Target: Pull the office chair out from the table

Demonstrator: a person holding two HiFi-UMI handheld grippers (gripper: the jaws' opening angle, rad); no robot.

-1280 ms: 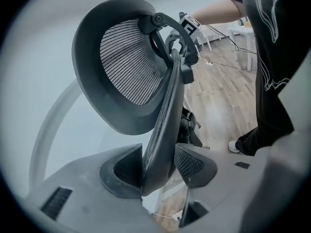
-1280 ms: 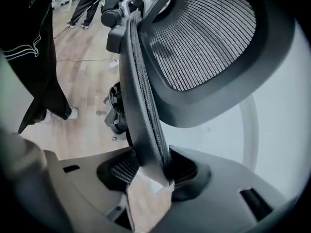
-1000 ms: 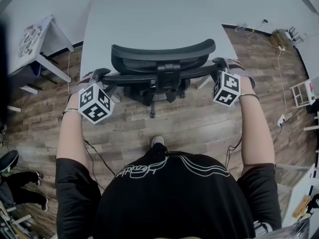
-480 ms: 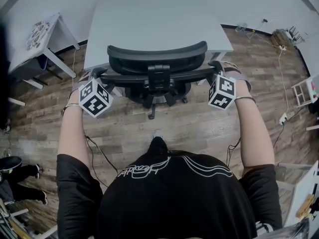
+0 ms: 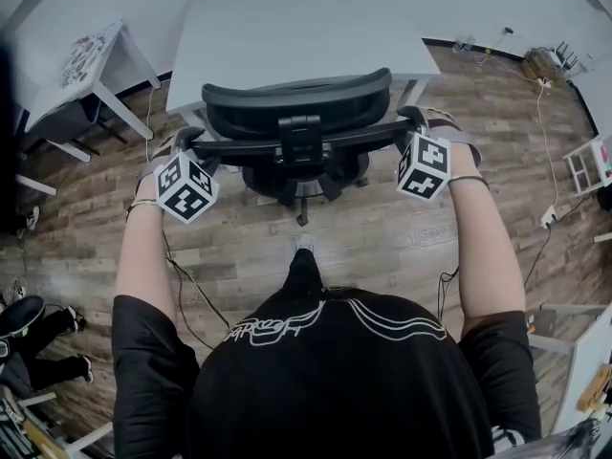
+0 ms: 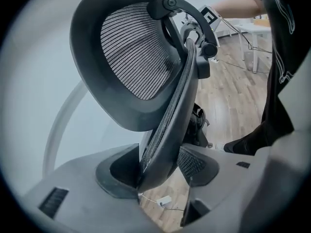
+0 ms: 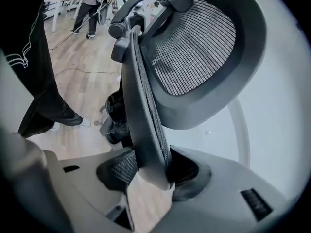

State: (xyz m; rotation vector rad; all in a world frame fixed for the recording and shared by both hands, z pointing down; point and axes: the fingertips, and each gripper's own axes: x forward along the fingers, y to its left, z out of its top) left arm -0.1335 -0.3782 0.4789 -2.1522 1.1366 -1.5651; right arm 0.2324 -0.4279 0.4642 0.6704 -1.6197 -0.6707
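Observation:
The black mesh office chair [image 5: 298, 144] stands at the front edge of the grey table [image 5: 296, 27], its headrest [image 5: 296, 103] still over the table's edge. My left gripper [image 5: 185, 143] grips the left edge of the chair's backrest [image 6: 167, 130]; in the left gripper view my left gripper [image 6: 160, 171] has both pads pressed on the rim. My right gripper [image 5: 414, 120] holds the right edge of the backrest [image 7: 143, 120]. In the right gripper view my right gripper [image 7: 148, 171] is shut on that rim the same way.
A small white table [image 5: 91, 60] stands at the back left. Cables [image 5: 535, 65] and a white rack [image 5: 583, 165] lie at the right. Another person's legs [image 5: 38, 338] show at the lower left. My own foot [image 5: 304, 244] is just behind the chair's wheeled base [image 5: 301, 185].
The chair and both grippers have drawn back from the table together; the table's front edge now sits further up the head view, and more floor shows beside the chair.

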